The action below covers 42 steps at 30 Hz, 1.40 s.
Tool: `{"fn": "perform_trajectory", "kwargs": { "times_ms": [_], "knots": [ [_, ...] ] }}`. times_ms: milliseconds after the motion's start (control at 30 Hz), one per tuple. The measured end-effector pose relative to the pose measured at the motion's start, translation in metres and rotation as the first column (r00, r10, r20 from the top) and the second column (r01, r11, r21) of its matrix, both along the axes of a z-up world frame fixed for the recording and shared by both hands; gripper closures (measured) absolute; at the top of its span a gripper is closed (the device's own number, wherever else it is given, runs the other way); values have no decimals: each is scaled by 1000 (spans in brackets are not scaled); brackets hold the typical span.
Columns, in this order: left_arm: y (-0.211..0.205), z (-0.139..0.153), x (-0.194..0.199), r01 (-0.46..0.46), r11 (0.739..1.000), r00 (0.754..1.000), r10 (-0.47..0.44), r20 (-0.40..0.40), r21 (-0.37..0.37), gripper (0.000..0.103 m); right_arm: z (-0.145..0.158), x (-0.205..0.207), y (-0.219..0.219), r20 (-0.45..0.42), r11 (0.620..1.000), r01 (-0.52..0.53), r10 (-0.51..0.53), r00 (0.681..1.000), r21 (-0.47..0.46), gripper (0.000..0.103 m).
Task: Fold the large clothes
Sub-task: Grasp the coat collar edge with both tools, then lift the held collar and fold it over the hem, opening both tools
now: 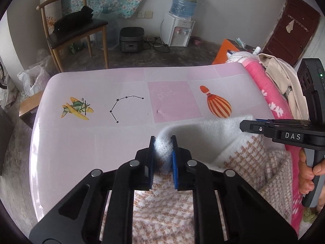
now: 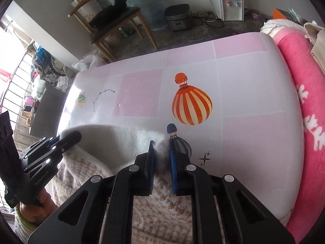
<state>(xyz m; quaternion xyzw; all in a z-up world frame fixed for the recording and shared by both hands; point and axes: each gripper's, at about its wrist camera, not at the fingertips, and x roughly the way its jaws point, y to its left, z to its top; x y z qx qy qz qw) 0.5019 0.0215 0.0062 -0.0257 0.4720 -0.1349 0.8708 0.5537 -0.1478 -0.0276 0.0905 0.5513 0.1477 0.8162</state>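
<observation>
A fluffy white sweater with a brown houndstooth pattern (image 1: 239,154) lies on the pink patterned table (image 1: 101,142), its white edge lifted and folded over. My left gripper (image 1: 164,140) is shut on the sweater's white edge at its left end. My right gripper (image 2: 161,144) is shut on the same edge further right; it shows in the left wrist view (image 1: 246,125) from the side. The left gripper shows in the right wrist view (image 2: 71,137). The sweater (image 2: 121,142) sags between the two grippers.
A pink towel roll (image 1: 264,93) and a beige garment (image 1: 284,85) lie along the table's right side. Beyond the table stand a wooden chair (image 1: 77,26), a rice cooker (image 1: 132,39) and a water dispenser (image 1: 178,30).
</observation>
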Motion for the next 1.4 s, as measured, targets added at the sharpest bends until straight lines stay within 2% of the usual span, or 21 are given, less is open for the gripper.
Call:
{"fn": "perform_trajectory", "kwargs": {
  "times_ms": [167,267,433,500,567,633,733,800,900,933,1033,1067,1167,1267,1400],
  "knots": [
    [2,31,-57,70,998,995,-70,65,11,92,30,-53,5,90,995,-81,87,992,-62,91],
    [2,39,-104,121,991,987,-126,99,48,92,35,-100,11,143,980,-158,175,974,-125,90],
    [-2,16,-169,174,976,978,-186,88,135,92,28,-170,12,151,939,-255,293,944,-230,88],
    [-1,4,-179,172,975,980,-185,78,143,92,48,-179,6,215,955,-233,271,938,-186,88],
    [0,-2,-181,156,979,984,-166,68,131,92,68,-177,0,251,972,-228,236,939,-58,88],
    [-1,-2,-183,144,981,983,-157,93,134,92,75,-163,2,246,975,-218,199,949,51,88],
    [-3,-3,-186,141,981,981,-156,112,131,92,54,-133,13,147,970,-193,171,974,148,88],
    [1,-5,-189,138,984,983,-149,103,113,91,27,-128,27,56,968,-198,191,980,153,88],
    [16,-4,-199,141,989,987,-145,72,52,89,-24,-141,42,-62,965,-242,249,967,106,88],
    [24,-1,-204,145,989,987,-146,61,11,88,-36,-149,42,-71,963,-253,260,963,95,88],
    [51,14,-214,152,975,987,-143,68,-163,86,-38,-166,35,-16,956,-275,278,960,97,88],
    [57,21,-213,146,972,988,-132,85,-187,84,-39,-167,33,-18,956,-272,275,961,106,88],
    [59,36,-190,116,969,989,-92,119,-216,82,-40,-167,34,-21,958,-267,271,962,108,88],
    [40,34,-150,112,961,991,-89,99,-252,82,-37,-171,40,-3,958,-282,282,959,56,88],
    [8,9,-103,110,976,994,-106,30,-187,82,-37,-177,45,29,954,-299,298,954,21,88]
  ]
}}
